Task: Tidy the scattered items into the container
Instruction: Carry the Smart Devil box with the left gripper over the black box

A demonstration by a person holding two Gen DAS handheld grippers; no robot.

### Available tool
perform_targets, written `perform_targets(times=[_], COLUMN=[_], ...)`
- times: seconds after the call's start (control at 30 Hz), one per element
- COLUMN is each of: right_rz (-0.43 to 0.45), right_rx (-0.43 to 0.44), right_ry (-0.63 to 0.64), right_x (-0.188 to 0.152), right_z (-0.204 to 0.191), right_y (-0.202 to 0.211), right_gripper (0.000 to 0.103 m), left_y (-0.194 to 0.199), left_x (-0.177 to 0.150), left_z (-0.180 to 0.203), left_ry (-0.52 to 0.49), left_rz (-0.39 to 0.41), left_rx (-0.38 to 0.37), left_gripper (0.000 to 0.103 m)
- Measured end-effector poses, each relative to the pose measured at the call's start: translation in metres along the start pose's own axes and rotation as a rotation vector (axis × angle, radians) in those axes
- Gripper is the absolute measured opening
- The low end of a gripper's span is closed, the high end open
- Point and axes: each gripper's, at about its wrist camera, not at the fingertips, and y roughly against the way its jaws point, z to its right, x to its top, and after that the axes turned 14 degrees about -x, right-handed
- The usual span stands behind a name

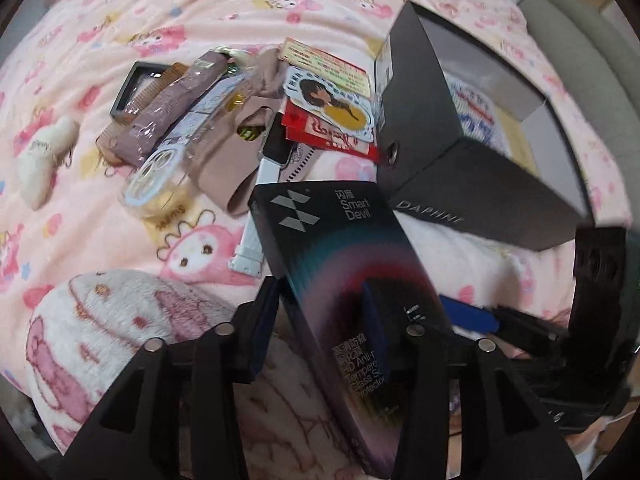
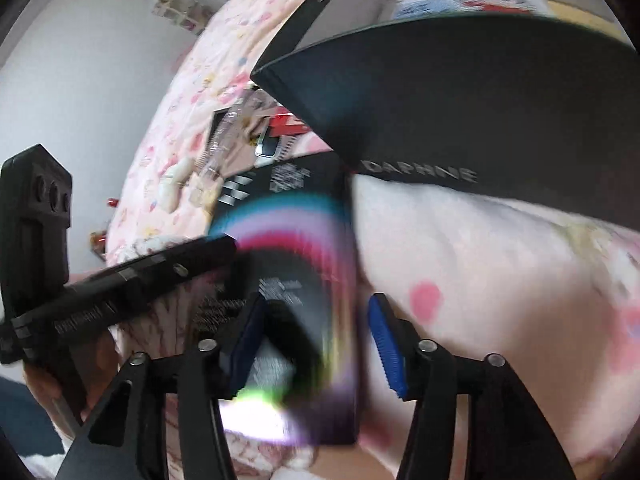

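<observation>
A flat black Smart Devil box (image 1: 340, 264) with a coloured arc print lies tilted on the pink blanket, just in front of the open black DAPHNE container (image 1: 436, 128). My left gripper (image 1: 320, 320) straddles the box's long edge. One pad rests over the printed face and the other stands slightly off the side. My right gripper (image 2: 316, 340) is open around the same box (image 2: 288, 220), with a gap at its right pad. The container (image 2: 480, 120) looms just beyond, and cartoon-print items lie inside it.
Beyond the box lies a pile: a mauve folded umbrella (image 1: 168, 108), a comb (image 1: 136, 100), a clear tube (image 1: 172, 160), beige cloth (image 1: 236, 160), a white-strapped smartwatch (image 1: 272, 152) and red cards (image 1: 336, 120). A white plush (image 1: 40, 160) lies left and a fleecy cushion (image 1: 120, 340) near left.
</observation>
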Motion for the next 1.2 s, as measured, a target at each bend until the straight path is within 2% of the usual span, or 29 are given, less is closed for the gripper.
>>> perform_targets(times=[0.07,0.13,0.27,0.43,0.57,0.7,0.8,0.87,0.93,0.97,1.07,1.2], right_rz=[-0.022,-0.01,0.013,0.047,0.028,0.063,0.098,0.108,0.098,0.086,0.085,0.156], right_rx=[0.044,0.064,0.095,0.026,-0.07,-0.036,-0.093,-0.093,-0.083,-0.08,-0.098,-0.071], right_ry=[-0.042,-0.05,-0.061,-0.015,-0.039,-0.124,-0.12,-0.122,-0.117,-0.109,-0.104,-0.136], right_x=[0.004,-0.001,-0.024,-0.058,-0.072,-0.072,-0.066,-0.061,-0.056,-0.055,-0.054,-0.059], right_z=[0.006,0.011,0.015,0.022,0.039,0.058,0.061,0.062,0.057,0.056,0.05,0.055], right_y=[-0.006,0.0,0.026,0.068,0.064,0.069,0.075,0.073,0.064,0.059,0.056,0.082], right_gripper=[0.052,0.05,0.046,0.046,0.046,0.046,0.046,0.046,0.046,0.046,0.041,0.04], left_y=[0.0,0.004,0.014,0.005,-0.021,-0.025,-0.02,-0.02,-0.024,-0.026,-0.025,-0.003], left_x=[-0.003,-0.006,-0.016,-0.024,-0.022,-0.018,-0.019,-0.022,-0.026,-0.029,-0.034,-0.03], left_z=[0.007,0.009,0.011,0.038,0.05,0.053,0.052,0.051,0.049,0.05,0.053,0.063], left_ry=[-0.027,-0.042,-0.036,-0.104,-0.106,-0.1,-0.102,-0.094,-0.075,-0.073,-0.087,-0.1], left_rz=[0.016,0.016,0.009,-0.03,-0.101,-0.116,-0.111,-0.115,-0.137,-0.148,-0.137,-0.112], left_rx=[0.028,0.021,-0.068,-0.173,-0.2,-0.174,-0.144,-0.148,-0.185,-0.199,-0.195,-0.288], left_gripper=[0.048,0.048,0.048,0.048,0.046,0.046,0.046,0.048,0.049,0.054,0.054,0.048])
